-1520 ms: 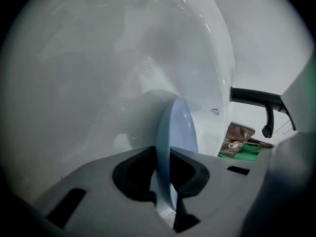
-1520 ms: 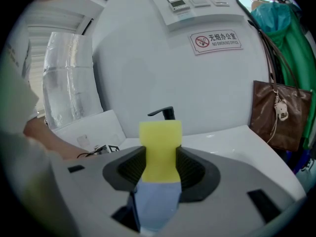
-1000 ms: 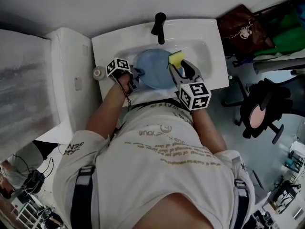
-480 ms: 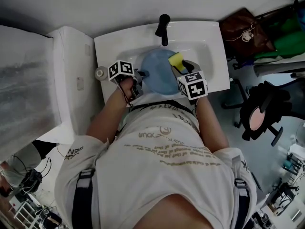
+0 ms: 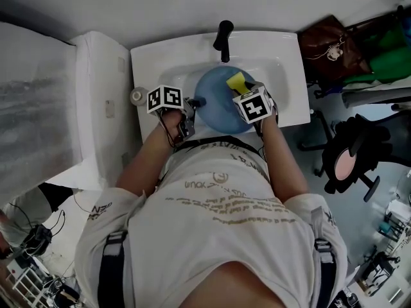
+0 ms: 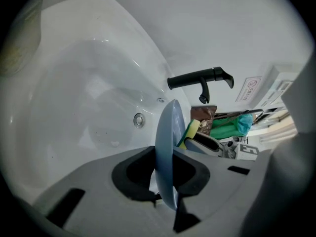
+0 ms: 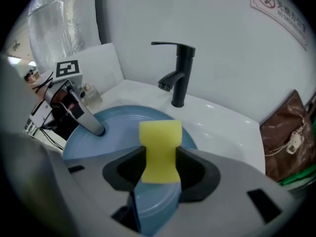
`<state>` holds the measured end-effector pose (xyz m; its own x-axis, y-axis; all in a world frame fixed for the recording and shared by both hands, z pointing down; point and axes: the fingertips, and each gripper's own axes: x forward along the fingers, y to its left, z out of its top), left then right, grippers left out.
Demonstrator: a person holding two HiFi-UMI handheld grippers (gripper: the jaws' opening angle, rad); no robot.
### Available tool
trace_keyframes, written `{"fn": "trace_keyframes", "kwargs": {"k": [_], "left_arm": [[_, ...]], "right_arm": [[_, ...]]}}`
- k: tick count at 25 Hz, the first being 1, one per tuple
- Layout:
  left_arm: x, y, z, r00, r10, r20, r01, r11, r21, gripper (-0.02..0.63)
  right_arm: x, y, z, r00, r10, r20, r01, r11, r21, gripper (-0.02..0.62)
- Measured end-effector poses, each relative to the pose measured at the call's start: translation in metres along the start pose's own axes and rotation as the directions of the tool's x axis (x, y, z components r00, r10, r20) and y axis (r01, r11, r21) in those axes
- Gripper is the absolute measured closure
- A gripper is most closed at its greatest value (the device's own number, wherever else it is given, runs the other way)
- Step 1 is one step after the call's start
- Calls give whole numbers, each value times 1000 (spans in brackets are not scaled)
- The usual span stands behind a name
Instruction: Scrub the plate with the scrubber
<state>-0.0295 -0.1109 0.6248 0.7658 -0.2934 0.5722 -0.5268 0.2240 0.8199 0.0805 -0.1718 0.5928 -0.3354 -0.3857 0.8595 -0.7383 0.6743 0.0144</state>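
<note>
Okay, quick notes on the scrub step from my end; the left gripper (image 6: 165,184) is clamped on the rim of the blue plate (image 6: 167,142), one pad on each face of the edge, at the plate's 9 o'clock in the head view; the plate is held over the white basin (image 5: 282,47), directly below the black faucet (image 7: 180,78) at 12 o'clock, and it looks tipped rather than flat.

The right gripper (image 7: 158,169) is squeezed onto the yellow sponge scrubber (image 7: 159,147), which bulges out past the jaws and sits over the plate's face at roughly 1 o'clock; I can't tell whether it's actually touching or just shy of it.

How I'd play it: bring the sponge's free end onto the face, not the plastic jaws, since the jaw tips are close enough to scrape; press gently, because the plate is pinched at only one spot and a hard shove on the far side would probably lever it out of the left grip; work in small circles from 1 o'clock round toward the centre, and stay away from 9 o'clock so the two grippers don't bump; if the plate starts to swing, I'd ease off and let its lower edge rest against the basin for support.
</note>
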Motion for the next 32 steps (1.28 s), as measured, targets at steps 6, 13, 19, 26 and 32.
{"fn": "trace_keyframes", "kwargs": {"k": [6,13,19,26,32], "left_arm": [[-2,-8,-9,999,30,-43,-21,982,189,541],[-3,-19,-15,998,0,-60,14,972,234,537],[-9,-21,-10,998,-10,-59,25,968,251,537],[-14,-21,-5,999,-24,-42,34,970,239,537],[-16,-20,-8,999,-15,-51,29,959,281,537]], "right_arm": [[13,13,-14,990,75,-122,-79,996,-30,399],[17,34,16,990,118,-81,-129,982,-139,399],[11,66,39,987,158,-25,-158,940,-302,399],[3,98,49,985,171,9,-132,788,-602,402],[7,91,51,990,137,-11,-118,800,-588,402]]}}
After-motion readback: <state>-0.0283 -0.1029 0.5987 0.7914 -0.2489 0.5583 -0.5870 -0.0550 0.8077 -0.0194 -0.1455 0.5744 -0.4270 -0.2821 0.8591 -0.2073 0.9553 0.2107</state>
